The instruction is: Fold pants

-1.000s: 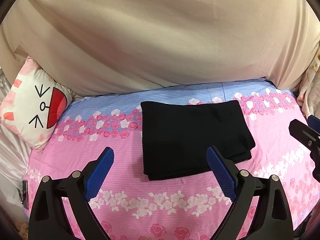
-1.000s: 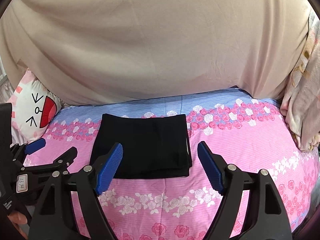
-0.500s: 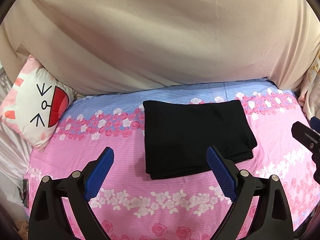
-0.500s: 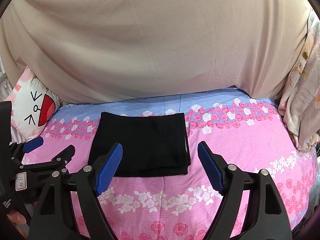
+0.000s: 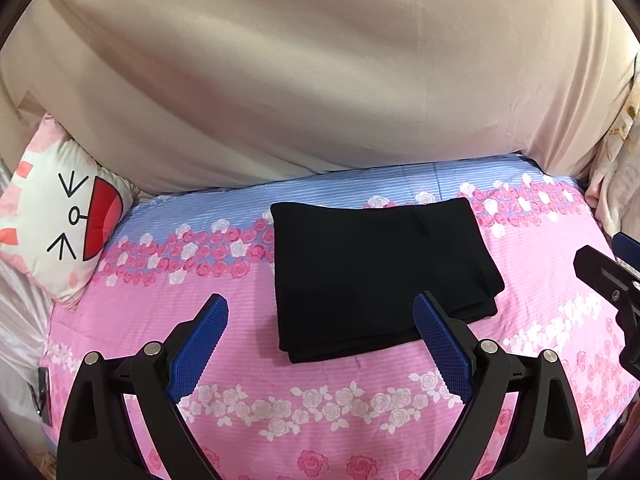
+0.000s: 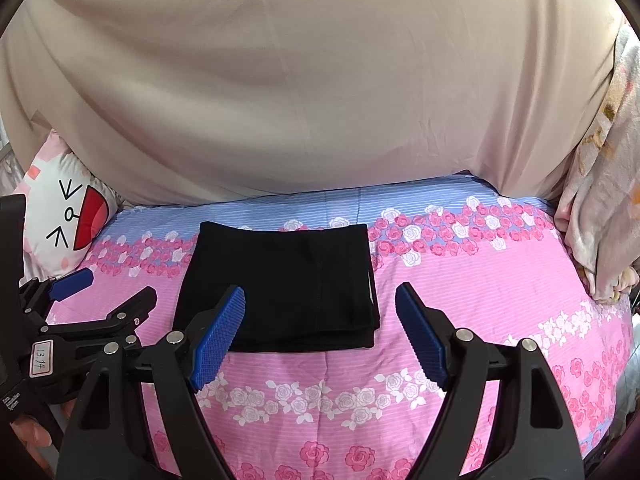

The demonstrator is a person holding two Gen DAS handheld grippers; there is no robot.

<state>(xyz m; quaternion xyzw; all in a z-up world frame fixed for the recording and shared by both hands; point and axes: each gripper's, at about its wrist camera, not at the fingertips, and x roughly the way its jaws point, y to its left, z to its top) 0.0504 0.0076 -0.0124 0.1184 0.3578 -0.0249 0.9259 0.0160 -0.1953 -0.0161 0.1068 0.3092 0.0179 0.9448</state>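
Note:
Black pants (image 5: 380, 272) lie folded into a flat rectangle on the pink flowered bed sheet (image 5: 320, 396); they also show in the right wrist view (image 6: 284, 284). My left gripper (image 5: 320, 344) is open and empty, held above the sheet on the near side of the pants. My right gripper (image 6: 320, 332) is open and empty, also on the near side of the pants. The left gripper shows at the left edge of the right wrist view (image 6: 104, 296).
A white cat-face pillow (image 5: 60, 220) lies at the bed's left end. A beige cloth (image 5: 320, 80) hangs behind the bed. A pale flowered blanket (image 6: 600, 208) is bunched at the right end.
Both grippers have drawn back a little from the folded pants and stayed open. The pants have not moved.

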